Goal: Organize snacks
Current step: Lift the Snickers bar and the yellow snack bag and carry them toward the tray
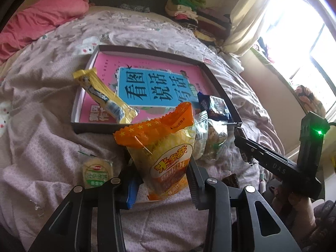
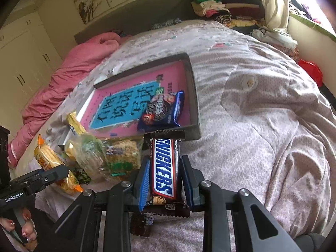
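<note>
Left wrist view, left to right: green round biscuit pack [image 1: 97,172] on the quilt [image 1: 42,147] at 8 o'clock, just beside the left gripper [image 1: 162,180]. Yellow wafer bar [image 1: 105,96] at 10 o'clock, lying tilted over the left wall of the dark tray [image 1: 218,79], one end inside. Tray floor covered by a pink book with blue title panel [image 1: 147,86]. Left gripper's 2 fingers clamped on the orange-topped cracker bag [image 1: 166,147], bag upright, centre frame, in front of the tray's near wall. Clear pack of puffed rice cakes [image 1: 214,140] just right of the bag, on the quilt against the tray's near-right corner. Blue cookie pack [image 1: 214,105] at 1 o'clock, in that corner of the tray. Right gripper body visible at 3 o'clock, tips hidden in this view

Right wrist view, left to right: cracker bag at 8 o'clock, rice cakes next, touching the tray's near edge. Right gripper [image 2: 164,180] closed narrow on the Snickers bar [image 2: 164,168], bar lengthwise between the blue pads [image 2: 143,185], far end just short of the tray wall at 12 o'clock. Small dark candy [image 2: 142,225] under the gripper at 6 o'clock. Cookie pack lies in the tray beyond
</note>
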